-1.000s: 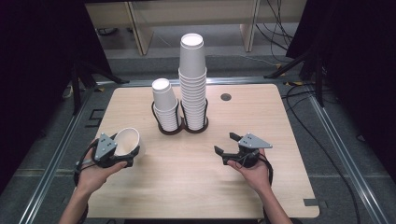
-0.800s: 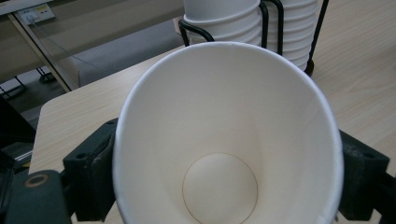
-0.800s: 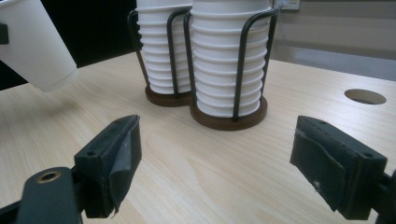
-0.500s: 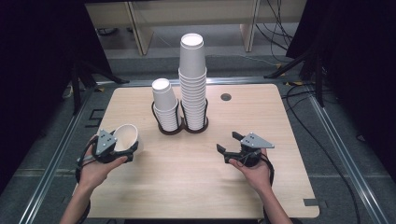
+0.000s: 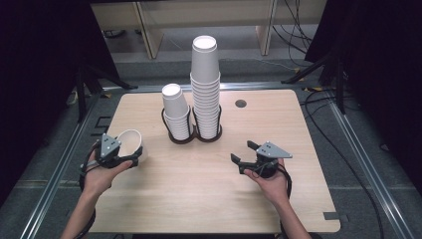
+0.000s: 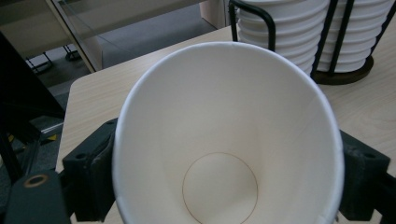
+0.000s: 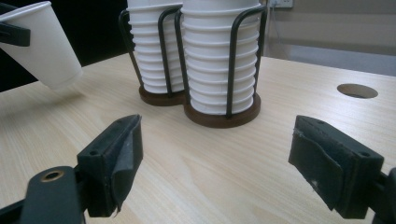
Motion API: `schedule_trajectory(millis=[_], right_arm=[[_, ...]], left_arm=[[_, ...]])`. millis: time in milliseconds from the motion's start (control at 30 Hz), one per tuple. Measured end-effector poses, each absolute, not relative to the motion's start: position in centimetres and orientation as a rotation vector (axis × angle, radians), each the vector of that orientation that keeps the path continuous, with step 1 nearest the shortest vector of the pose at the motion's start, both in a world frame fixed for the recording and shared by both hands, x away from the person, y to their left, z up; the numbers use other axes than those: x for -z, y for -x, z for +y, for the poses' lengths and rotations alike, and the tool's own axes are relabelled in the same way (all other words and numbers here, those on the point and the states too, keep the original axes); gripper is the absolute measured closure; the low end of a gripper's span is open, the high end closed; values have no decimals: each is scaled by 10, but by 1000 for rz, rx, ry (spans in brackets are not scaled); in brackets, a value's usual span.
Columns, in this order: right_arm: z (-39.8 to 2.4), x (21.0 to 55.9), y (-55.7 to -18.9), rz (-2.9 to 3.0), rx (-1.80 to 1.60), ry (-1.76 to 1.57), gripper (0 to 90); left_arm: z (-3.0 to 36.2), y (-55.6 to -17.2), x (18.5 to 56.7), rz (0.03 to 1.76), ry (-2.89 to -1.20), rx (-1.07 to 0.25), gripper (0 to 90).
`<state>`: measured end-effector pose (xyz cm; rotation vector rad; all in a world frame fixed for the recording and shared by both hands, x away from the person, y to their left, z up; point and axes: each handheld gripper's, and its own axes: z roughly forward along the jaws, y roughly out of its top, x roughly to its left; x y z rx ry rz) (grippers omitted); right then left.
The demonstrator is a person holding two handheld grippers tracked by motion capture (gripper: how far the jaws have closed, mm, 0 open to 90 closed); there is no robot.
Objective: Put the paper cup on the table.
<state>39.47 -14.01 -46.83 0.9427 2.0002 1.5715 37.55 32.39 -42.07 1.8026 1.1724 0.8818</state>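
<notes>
A white paper cup point(image 5: 130, 142) hangs tilted above the table's left side, its mouth facing the camera in the left gripper view point(image 6: 224, 140). My left gripper point(image 5: 132, 154) is shut on it, with a pad point(image 6: 100, 172) pressed against each side of the cup wall. The right gripper view catches the same cup point(image 7: 44, 42) at its top left, clear of the tabletop. My right gripper point(image 5: 242, 152) rests low over the right part of the table, open and empty point(image 7: 219, 158). It points toward two cup stacks.
Two wire holders stand at the table's middle back: a short stack of cups point(image 5: 176, 114) and a tall stack point(image 5: 205, 89), also seen close up point(image 7: 219, 56). A round hole point(image 5: 241, 103) lies behind and right of them. Cables and metal rails surround the wooden table point(image 5: 199, 194).
My left gripper and the cup have drifted slightly up and away from the near edge. The right gripper has stayed put.
</notes>
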Motion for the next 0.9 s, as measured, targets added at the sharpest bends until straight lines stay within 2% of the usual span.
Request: schedule_trajectory(millis=[900], right_arm=[[-137, 470, -394, 2046, -1574, -977, 172]], left_arm=[[336, -408, 429, 1295, -1800, -868, 125]])
